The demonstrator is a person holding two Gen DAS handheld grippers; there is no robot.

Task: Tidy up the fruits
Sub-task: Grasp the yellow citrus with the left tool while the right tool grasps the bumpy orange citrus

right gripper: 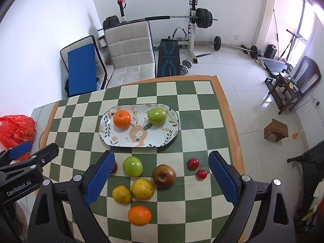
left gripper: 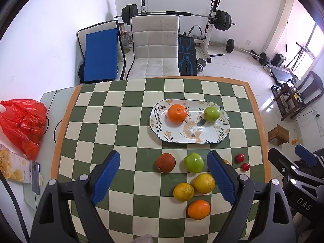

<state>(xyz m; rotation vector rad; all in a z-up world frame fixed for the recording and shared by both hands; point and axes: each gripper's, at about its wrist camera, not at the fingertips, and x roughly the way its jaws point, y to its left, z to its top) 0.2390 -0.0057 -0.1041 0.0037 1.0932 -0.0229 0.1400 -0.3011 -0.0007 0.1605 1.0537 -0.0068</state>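
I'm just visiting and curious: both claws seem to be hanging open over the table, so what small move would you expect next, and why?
Probably the right claw lowers onto the brown apple lying between its open fingers. The plate holds only an orange and a green apple, and both claws are empty.

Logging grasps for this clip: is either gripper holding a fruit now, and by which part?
Nothing is held. The left gripper and right gripper are both open above the table.

Checkered table [left gripper: 97, 121] carries floral plate [left gripper: 214, 137] and loose fruits [left gripper: 193, 162].
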